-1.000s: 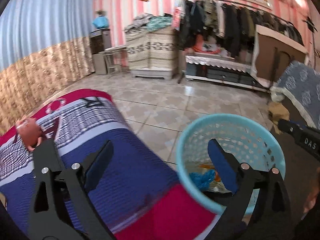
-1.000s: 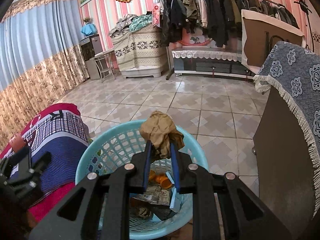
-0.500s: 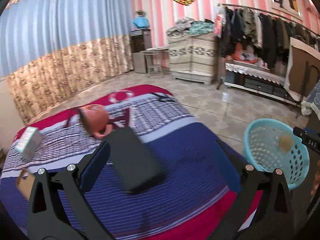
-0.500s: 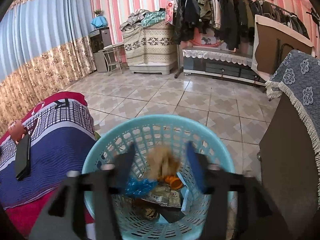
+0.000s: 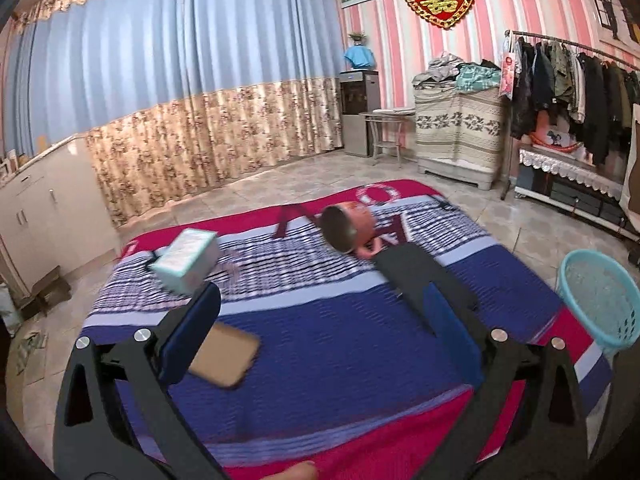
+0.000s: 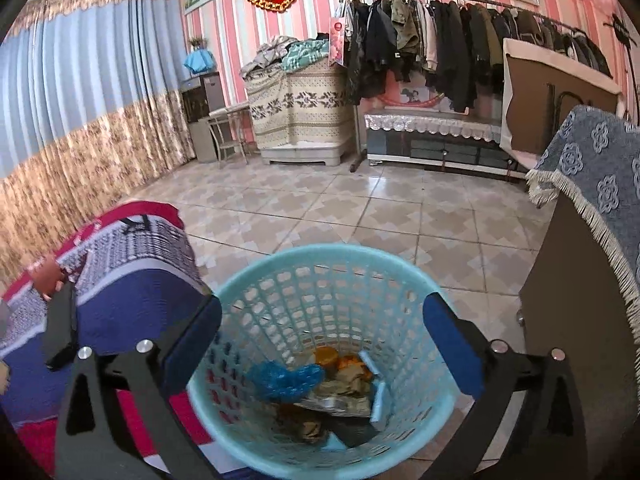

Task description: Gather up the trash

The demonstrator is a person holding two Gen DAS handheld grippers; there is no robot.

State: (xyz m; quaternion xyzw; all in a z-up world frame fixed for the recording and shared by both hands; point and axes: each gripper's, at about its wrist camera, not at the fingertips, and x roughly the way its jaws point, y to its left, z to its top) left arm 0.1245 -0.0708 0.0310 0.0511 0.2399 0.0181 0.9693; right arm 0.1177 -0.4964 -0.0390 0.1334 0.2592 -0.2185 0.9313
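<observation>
Turquoise lattice basket (image 6: 320, 280) of crumpled trash (image 6: 336, 384) beneath opening, empty right tool (image 6: 322, 336).

basket (image 6: 280, 276) light blue, lattice holes; blanket (image 5: 340, 344) blue, red, white stripes (checked band at far end); curtain (image 5: 180, 80) blue over floral tan; wall (image 6: 316, 12) pink-white stripes.

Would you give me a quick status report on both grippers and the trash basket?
Right gripper opening, empty, over blue basket. Trash inside. Left gripper open, empty, over bed. Nothing blocking basket.
</observation>
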